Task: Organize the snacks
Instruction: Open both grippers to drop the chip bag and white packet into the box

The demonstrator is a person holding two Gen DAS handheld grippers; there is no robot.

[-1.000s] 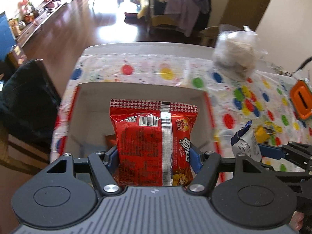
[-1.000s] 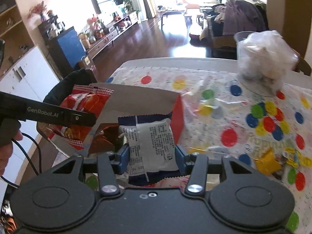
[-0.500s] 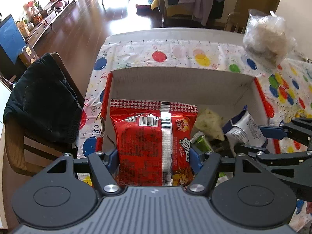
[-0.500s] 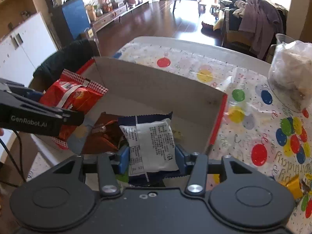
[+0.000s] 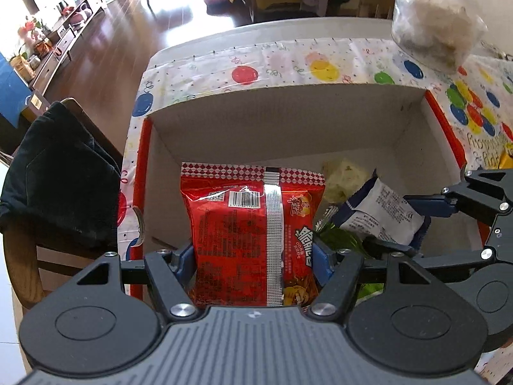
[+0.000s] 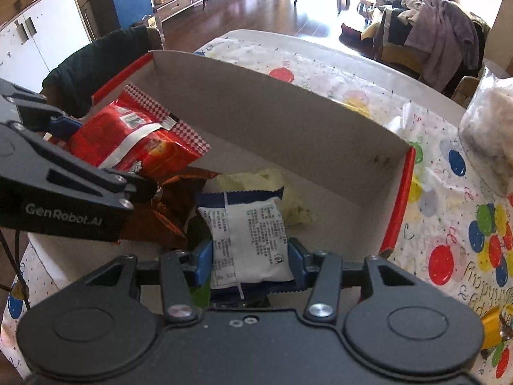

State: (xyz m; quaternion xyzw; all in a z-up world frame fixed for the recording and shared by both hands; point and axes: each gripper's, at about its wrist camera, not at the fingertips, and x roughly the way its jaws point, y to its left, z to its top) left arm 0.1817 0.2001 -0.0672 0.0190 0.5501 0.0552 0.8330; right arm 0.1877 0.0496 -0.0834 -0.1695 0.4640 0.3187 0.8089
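My left gripper (image 5: 255,258) is shut on a red snack packet (image 5: 253,234), held upright over the left part of an open cardboard box (image 5: 288,118) with red outer sides. In the right wrist view the same red packet (image 6: 138,138) hangs inside the box (image 6: 288,118) at its left end. My right gripper (image 6: 250,258) is shut on a small white and blue packet (image 6: 250,237), low inside the box. That packet (image 5: 381,215) shows to the right in the left wrist view. On the box floor lie a brown packet (image 6: 166,211), a pale yellow packet (image 6: 256,179) and something green.
The box stands on a table with a balloon-print cloth (image 5: 288,64). A clear bag of pale contents (image 5: 433,25) sits at the far right. A chair with a black garment (image 5: 54,173) stands at the table's left side. A small yellow item (image 6: 493,327) lies on the cloth at right.
Both grippers have sunk into the box with their packets. The right gripper came in over the box's right side and now sits close beside the left one.
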